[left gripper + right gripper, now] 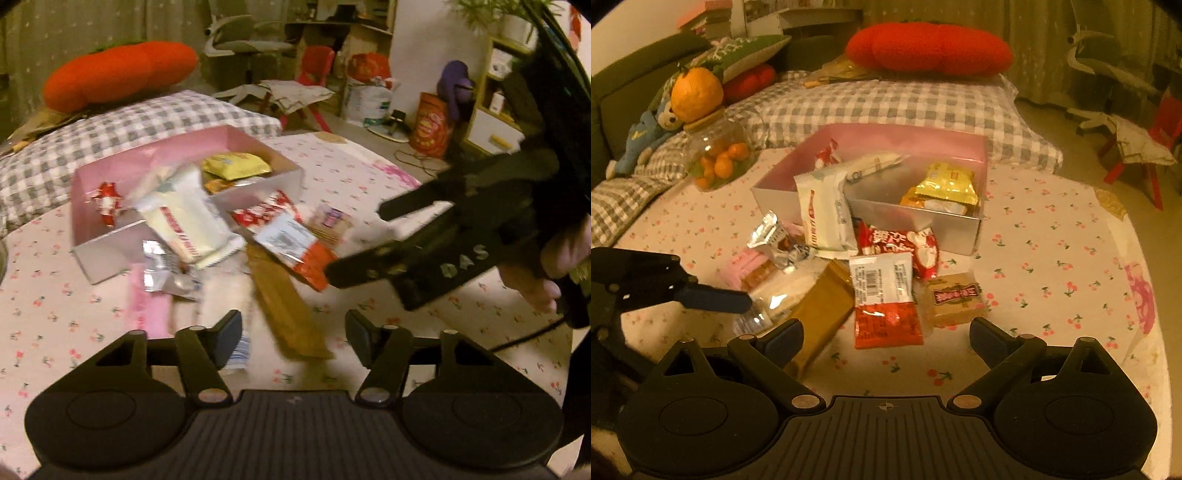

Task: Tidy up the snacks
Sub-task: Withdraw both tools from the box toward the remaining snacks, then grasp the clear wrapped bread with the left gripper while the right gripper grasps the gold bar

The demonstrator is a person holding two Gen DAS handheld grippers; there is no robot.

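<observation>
While both grippers hover over snack pile, left gripper [293, 332] spread wide, right gripper [886, 338] spread wide, pink box [964, 230] behind.

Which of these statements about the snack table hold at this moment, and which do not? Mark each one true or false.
1. Both grippers, left gripper and right gripper, have their jaws apart and hold nothing. True.
2. The yellow packet lies inside the pink box. True.
3. The box is empty. False: it holds several snacks, among them a small red-and-white candy.
4. The gold packet lies on the table outside the box. True.
5. The jar of small oranges stands inside the box. False: it stands on the table beside it.
</observation>
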